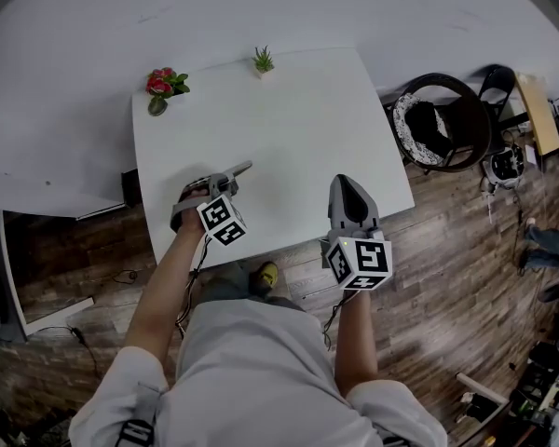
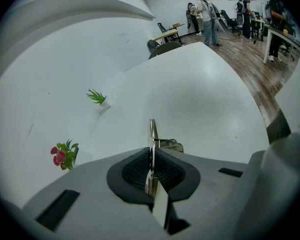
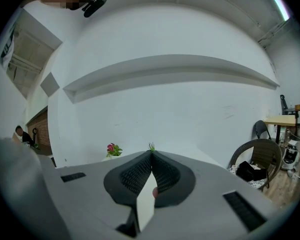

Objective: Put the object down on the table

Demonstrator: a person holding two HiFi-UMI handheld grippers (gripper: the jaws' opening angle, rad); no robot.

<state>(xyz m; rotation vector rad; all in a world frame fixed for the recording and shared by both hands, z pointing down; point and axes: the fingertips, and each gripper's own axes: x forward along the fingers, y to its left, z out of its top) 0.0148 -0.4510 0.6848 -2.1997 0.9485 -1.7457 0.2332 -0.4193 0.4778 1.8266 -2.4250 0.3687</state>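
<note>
- Two claws in view; set-down step in hand, judged as the final approach, release not yet made.
- Left claw (image 1: 225,179): closed almost fully, pads clamped on thin metal object (image 2: 152,132), tip protruding ahead.
- Object location: above near-left part of surface (image 1: 289,110), close to near edge; contact with surface not discernible.
- Right claw (image 3: 151,159): pressed together, empty, at near-right edge.
- Next: lower until object rests flat, then spread pads and withdraw.

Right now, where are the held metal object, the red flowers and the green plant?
metal object (image 2: 152,131), left gripper view, its thin upright edge.
red flowers (image 1: 158,83), head view, the blooms.
green plant (image 1: 263,60), head view, its leaves.
</note>
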